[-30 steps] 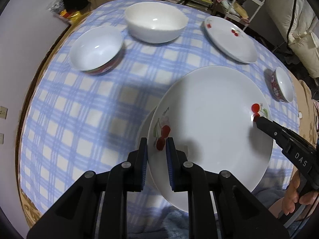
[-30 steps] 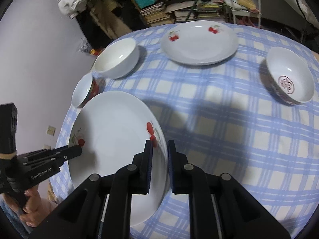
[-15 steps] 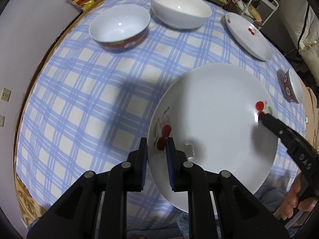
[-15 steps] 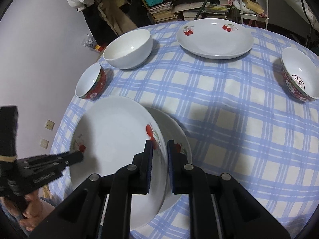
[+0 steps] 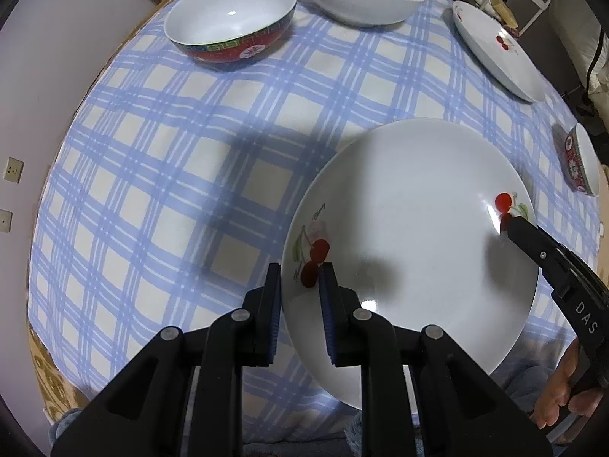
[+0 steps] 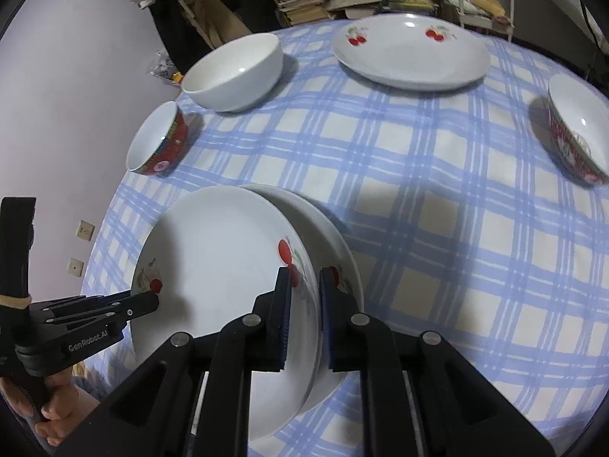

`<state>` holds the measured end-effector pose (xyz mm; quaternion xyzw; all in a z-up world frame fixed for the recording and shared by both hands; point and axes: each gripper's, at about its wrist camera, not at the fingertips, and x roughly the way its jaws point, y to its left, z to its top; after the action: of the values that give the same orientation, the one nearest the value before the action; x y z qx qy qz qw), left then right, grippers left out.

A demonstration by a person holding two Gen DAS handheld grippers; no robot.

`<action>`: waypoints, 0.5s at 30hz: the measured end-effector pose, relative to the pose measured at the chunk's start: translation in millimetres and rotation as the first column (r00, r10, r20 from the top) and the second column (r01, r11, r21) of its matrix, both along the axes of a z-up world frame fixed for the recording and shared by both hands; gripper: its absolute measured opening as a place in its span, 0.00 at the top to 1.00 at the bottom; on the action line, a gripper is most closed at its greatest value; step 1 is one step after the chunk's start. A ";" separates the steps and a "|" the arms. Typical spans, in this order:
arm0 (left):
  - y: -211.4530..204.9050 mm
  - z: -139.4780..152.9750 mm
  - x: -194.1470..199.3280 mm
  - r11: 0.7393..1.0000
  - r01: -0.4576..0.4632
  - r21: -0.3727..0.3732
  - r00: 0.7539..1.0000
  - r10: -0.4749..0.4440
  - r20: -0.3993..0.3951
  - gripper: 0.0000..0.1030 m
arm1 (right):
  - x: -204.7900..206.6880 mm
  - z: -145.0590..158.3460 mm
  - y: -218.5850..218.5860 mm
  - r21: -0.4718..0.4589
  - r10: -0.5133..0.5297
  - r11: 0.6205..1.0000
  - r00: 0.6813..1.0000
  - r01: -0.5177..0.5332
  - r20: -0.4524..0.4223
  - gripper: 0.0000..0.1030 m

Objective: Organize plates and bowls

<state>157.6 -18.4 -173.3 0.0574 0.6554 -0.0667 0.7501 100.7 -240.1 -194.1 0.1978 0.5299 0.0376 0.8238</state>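
We see the right gripper (image 6: pixel 303 293) pinching the edge of a round white cherry plate (image 6: pixel 217 266). The left gripper (image 6: pixel 146 302) holds its other side. A second white plate (image 6: pixel 335 251) sits underneath.

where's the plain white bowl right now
In the right wrist view the plain white bowl sits at the table's far left, between the small red-patterned bowl and the far cherry plate.

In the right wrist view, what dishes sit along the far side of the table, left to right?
Small red bowl → white bowl → cherry plate → red bowl at the right edge.
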 end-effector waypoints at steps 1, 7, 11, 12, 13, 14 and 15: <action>-0.5 -1.3 0.5 1.000 -0.001 -0.001 1.000 0.001 -0.004 0.82 | 0.8 -3.3 -0.7 -0.002 -0.002 1.000 1.000 0.002 -0.009 0.85; -7.5 -2.5 -3.1 1.000 0.012 0.019 1.000 -0.013 0.011 0.84 | 4.3 -10.3 -1.3 -0.015 -0.003 1.000 1.000 0.002 -0.029 0.85; -10.8 0.7 -7.4 0.999 0.019 0.025 1.000 -0.020 0.024 0.84 | 5.2 -10.9 -0.9 -0.024 -0.003 1.000 1.000 0.002 -0.029 0.85; -10.9 0.6 -7.5 0.999 0.018 0.028 1.000 -0.018 0.024 0.84 | 5.2 -10.5 -0.7 -0.029 -0.002 1.000 1.000 0.001 -0.028 0.85; -10.4 0.5 -7.4 0.999 0.016 0.032 1.000 -0.017 0.025 0.84 | 5.1 -10.0 -0.6 -0.039 -0.002 0.999 1.000 0.001 -0.024 0.85; -10.3 0.6 -7.4 0.999 0.013 0.034 1.000 -0.014 0.028 0.84 | 4.6 -9.3 0.1 -0.048 -0.001 0.999 1.000 0.000 -0.019 0.85; -10.8 0.9 -7.6 0.999 0.011 0.032 1.000 -0.012 0.028 0.84 | 4.1 -7.9 0.8 -0.061 0.001 0.998 1.000 -0.002 -0.013 0.85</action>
<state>149.9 -29.2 -172.4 0.0740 0.6456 -0.0598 0.7577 104.7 -239.3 -202.0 0.1724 0.5363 0.0207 0.8260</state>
